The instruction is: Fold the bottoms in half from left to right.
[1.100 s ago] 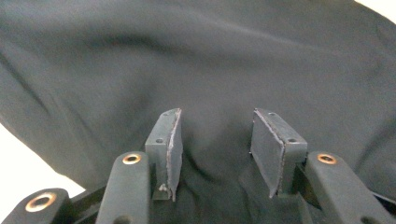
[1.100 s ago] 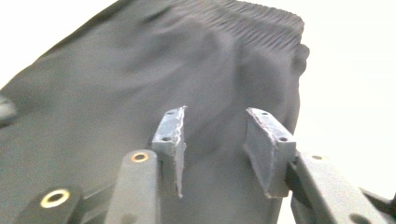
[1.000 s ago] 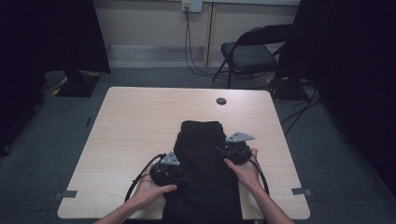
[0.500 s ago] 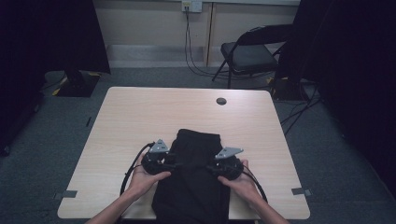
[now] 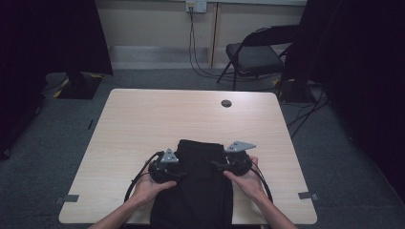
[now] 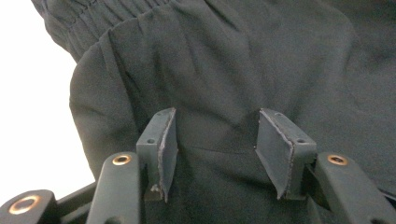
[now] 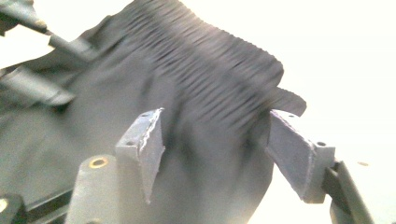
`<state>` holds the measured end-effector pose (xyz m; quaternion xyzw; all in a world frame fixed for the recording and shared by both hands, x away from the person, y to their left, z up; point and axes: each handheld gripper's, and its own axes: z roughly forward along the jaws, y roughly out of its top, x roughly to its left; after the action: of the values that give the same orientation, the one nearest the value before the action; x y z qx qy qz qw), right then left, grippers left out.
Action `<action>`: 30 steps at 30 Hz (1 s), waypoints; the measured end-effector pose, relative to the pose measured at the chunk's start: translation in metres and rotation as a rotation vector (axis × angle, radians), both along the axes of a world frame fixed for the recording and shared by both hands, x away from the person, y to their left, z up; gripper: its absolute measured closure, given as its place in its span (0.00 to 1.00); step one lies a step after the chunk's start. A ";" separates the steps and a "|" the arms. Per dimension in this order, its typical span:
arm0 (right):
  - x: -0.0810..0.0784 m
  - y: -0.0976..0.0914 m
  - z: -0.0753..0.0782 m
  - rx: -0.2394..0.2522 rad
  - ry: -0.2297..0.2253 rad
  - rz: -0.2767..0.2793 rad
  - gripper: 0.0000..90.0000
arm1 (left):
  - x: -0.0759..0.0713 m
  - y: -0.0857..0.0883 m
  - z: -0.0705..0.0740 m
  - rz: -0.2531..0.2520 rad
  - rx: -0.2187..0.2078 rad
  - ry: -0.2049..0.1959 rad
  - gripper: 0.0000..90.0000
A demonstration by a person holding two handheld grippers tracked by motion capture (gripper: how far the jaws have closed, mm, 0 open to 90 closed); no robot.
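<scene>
A black garment (image 5: 203, 191) with a gathered elastic band lies on the near middle of the pale wood table (image 5: 143, 124) and hangs over its front edge. At the garment's left side, my left gripper (image 5: 180, 174) points inward with its jaws open over the dark fabric (image 6: 233, 70); the pads stand apart and pinch nothing. My right gripper (image 5: 216, 165) is at the garment's right side. Its jaws have just been opening and stand wide, with the ribbed band (image 7: 205, 65) lying behind them untouched. In the gripper views I see the left gripper (image 6: 215, 116) and the right gripper (image 7: 215, 114) from close up.
A round cable hole (image 5: 226, 103) sits near the table's far edge. A folding chair (image 5: 258, 55) stands beyond the table at the right, and dark curtains hang at both sides. Cables trail from both grippers along the table's front.
The garment's far edge has slid nearer to the person, and both hands have drawn back with it. The right jaws now stand wider apart.
</scene>
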<state>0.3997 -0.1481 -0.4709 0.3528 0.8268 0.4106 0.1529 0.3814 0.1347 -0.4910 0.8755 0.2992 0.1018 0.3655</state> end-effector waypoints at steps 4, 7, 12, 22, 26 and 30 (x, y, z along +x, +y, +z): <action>0.024 0.001 -0.007 -0.025 -0.001 -0.079 0.33 | -0.004 -0.001 0.001 -0.011 0.012 0.002 0.53; 0.036 0.002 -0.018 -0.014 0.046 -0.105 0.31 | -0.005 0.001 0.001 -0.014 -0.007 0.019 0.53; 0.043 0.004 -0.028 -0.004 0.067 -0.097 0.33 | -0.004 0.004 0.002 -0.021 -0.017 0.043 0.53; 0.040 0.009 -0.029 0.016 0.066 -0.040 0.72 | 0.017 0.028 0.023 0.087 -0.136 0.006 0.46; 0.039 0.012 -0.028 0.009 0.068 -0.029 0.77 | 0.034 0.040 0.023 0.112 -0.138 0.000 0.42; 0.039 0.013 -0.028 0.005 0.066 -0.031 0.78 | 0.050 0.043 0.008 0.140 -0.202 0.098 0.39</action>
<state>0.4386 -0.1356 -0.4988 0.3793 0.8249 0.3983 0.1308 0.4316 0.1780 -0.4830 0.8152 0.3859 0.0534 0.4286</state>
